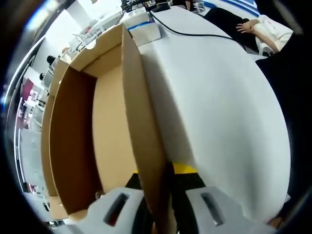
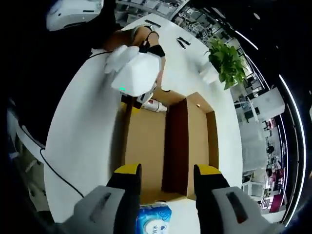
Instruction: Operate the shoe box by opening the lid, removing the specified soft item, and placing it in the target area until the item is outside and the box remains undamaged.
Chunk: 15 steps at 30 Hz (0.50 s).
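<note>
The open cardboard shoe box [image 1: 112, 136] lies on the white table [image 1: 219, 112]. One of its side walls [image 1: 146, 126] runs straight out between the jaws of my left gripper [image 1: 158, 178], which is shut on it. In the right gripper view I look down into the box [image 2: 144, 146], with brown board and nothing else showing on its floor. The left gripper [image 2: 145, 100] holds the box's far end there. My right gripper [image 2: 168, 170] hangs open above the near end. A blue and white soft pack [image 2: 153, 220] lies below, between the bases of its fingers, outside the box.
A black cable [image 1: 195, 33] crosses the table's far part, and a person's hand [image 1: 246, 27] rests at its edge. A potted plant [image 2: 226, 61] stands beyond the box. A second cable [image 2: 58, 170] trails over the table to the left.
</note>
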Each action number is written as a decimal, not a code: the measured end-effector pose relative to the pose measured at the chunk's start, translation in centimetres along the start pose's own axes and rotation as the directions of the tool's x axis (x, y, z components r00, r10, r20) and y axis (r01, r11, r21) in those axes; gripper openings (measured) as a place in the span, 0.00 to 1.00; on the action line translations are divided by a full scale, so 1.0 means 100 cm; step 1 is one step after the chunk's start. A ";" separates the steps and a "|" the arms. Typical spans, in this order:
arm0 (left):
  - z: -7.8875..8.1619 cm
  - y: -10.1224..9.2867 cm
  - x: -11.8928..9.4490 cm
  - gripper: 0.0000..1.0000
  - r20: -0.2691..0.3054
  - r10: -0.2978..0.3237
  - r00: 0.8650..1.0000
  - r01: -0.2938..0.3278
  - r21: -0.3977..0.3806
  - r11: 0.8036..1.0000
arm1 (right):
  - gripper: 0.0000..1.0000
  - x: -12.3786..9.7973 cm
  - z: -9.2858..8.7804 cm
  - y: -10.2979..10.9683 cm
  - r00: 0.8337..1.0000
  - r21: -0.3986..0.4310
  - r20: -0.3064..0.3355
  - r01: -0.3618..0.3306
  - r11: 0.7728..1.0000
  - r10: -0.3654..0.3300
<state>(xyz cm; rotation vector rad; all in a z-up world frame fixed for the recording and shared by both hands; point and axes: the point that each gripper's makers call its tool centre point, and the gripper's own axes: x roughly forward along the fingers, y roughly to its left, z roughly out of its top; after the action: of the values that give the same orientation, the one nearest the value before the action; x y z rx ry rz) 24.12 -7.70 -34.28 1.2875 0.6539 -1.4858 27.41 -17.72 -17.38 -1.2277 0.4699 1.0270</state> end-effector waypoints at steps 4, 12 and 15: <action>0.000 -0.001 0.000 0.07 -0.003 0.004 1.000 -0.004 0.003 1.000 | 0.46 0.018 0.017 -0.008 1.000 -0.063 0.007 -0.028 0.998 0.028; 0.001 0.000 -0.001 0.07 -0.005 0.003 1.000 -0.003 -0.009 1.000 | 0.48 0.047 0.040 -0.006 0.995 -0.211 0.024 -0.093 0.973 0.101; 0.001 0.000 -0.001 0.07 -0.006 0.006 1.000 -0.006 -0.009 1.000 | 0.49 0.056 0.044 -0.004 0.991 -0.239 0.039 -0.117 0.964 0.130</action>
<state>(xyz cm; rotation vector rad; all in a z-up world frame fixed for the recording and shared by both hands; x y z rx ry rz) 24.09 -7.73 -34.12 1.2867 0.6597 -1.4734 29.61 -11.51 -20.07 -1.3905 0.3932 1.2477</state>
